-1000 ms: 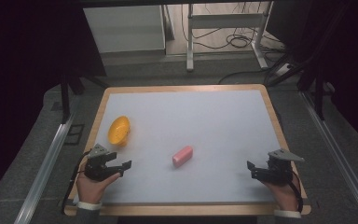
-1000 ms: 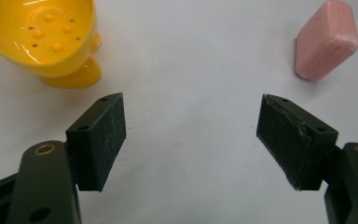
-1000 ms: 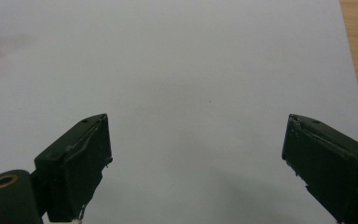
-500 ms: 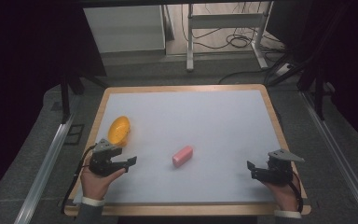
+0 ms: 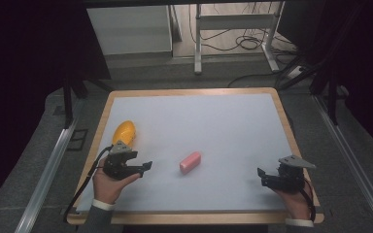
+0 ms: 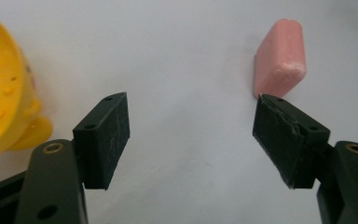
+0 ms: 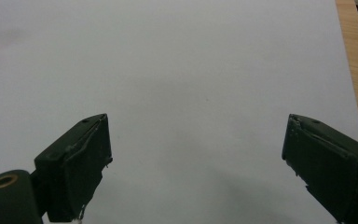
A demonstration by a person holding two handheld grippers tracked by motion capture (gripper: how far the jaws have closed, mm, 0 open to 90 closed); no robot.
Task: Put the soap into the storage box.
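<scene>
Lying at centre frame in the high view, pink block [image 5: 190, 162] is untouched; left gripper [image 5: 143, 168] aims at it, jaws released, just been narrowing, nothing between them. Risk: an off-line approach lets one pad nudge the block away or clip the yellow toy [image 5: 124, 132]. Right gripper [image 5: 263, 176] rests released at lower right.

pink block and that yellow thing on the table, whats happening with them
A person sits at a white table with a two-jaw gripper in each hand. The left gripper sits between the yellow object and the pink block; its jaws have just been closing a little but are open, with nothing between them, and the pink block lies just ahead. The right gripper rests near the table's right edge, jaws open and empty. Neither object is being touched.
</scene>
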